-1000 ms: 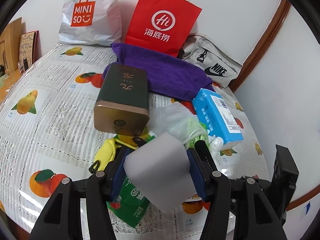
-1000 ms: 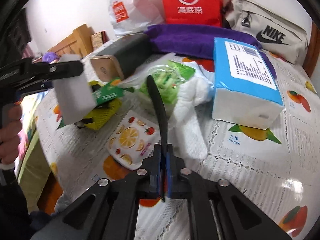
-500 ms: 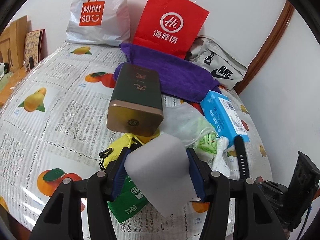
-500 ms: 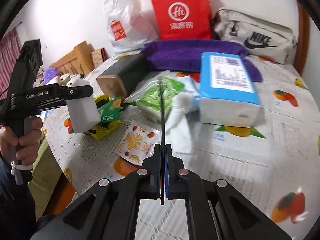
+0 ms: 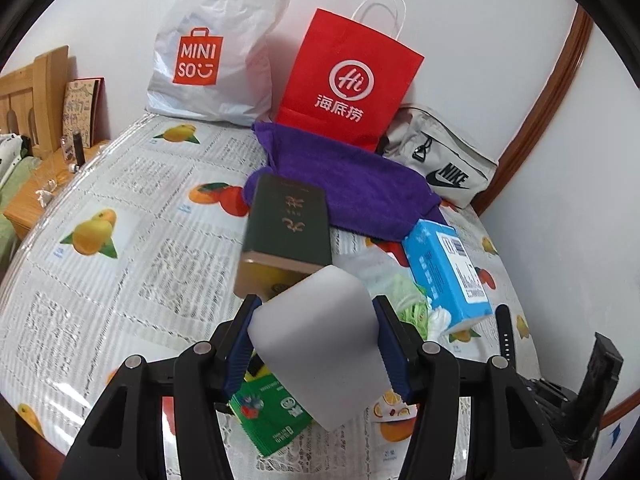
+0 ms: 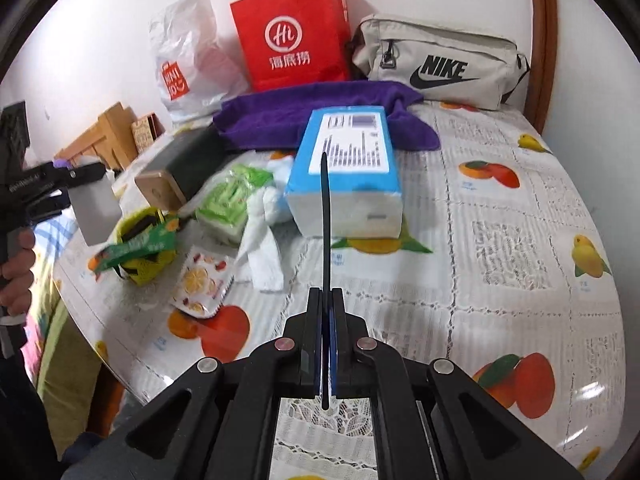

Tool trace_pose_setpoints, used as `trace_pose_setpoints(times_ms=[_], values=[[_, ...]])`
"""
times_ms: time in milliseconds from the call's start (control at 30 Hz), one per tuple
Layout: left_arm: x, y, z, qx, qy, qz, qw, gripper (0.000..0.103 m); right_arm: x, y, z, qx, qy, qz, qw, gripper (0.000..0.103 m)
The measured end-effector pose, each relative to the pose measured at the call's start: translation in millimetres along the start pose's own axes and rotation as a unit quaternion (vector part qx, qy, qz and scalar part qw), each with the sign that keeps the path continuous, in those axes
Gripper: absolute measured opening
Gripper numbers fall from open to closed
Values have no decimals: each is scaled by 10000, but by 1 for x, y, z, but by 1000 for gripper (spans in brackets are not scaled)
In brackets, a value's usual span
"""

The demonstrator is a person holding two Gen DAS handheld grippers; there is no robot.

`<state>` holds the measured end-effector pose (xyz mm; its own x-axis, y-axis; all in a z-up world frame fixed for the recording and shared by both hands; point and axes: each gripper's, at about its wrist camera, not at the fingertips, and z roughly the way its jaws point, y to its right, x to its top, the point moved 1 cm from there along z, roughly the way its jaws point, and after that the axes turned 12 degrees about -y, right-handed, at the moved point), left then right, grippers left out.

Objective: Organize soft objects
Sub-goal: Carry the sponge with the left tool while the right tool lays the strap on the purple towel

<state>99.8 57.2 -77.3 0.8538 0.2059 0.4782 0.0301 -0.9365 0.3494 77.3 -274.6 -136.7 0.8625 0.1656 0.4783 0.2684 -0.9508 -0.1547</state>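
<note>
A pale grey sponge block (image 5: 320,348) hangs above the table, and my left gripper (image 5: 316,304) is shut on its sides. It shows again at the left of the right wrist view as the sponge (image 6: 98,212). My right gripper (image 6: 326,294) is shut on a thin black strap (image 6: 326,216), which sticks forward over the tablecloth toward a blue tissue pack (image 6: 352,168). That strap (image 5: 505,332) also appears at the right of the left wrist view. A purple towel (image 5: 348,188) lies at the back.
A dark green box (image 5: 288,224) lies just beyond the sponge. A green packet (image 5: 272,412), a yellow net (image 6: 144,240), a white cloth (image 6: 260,240) and a fruit-print sachet (image 6: 200,280) lie nearby. A red paper bag (image 5: 348,84), a white plastic bag (image 5: 212,52) and a grey pouch (image 6: 440,64) line the wall.
Both grippers have risen a little. The right one carried the black strap rightward, now in front of the blue pack. The sponge stays clamped and sits closer to the dark box.
</note>
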Motion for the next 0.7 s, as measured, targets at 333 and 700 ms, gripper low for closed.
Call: trace_pose_setpoints(times_ms=[333, 700], values=[[21, 4, 0, 230, -11, 68, 9997, 54, 31, -4, -7, 42, 127, -48, 9999, 3], [55, 11, 11, 441, -28, 184, 9989, 54, 83, -3, -1, 124, 236, -9, 9996, 3]])
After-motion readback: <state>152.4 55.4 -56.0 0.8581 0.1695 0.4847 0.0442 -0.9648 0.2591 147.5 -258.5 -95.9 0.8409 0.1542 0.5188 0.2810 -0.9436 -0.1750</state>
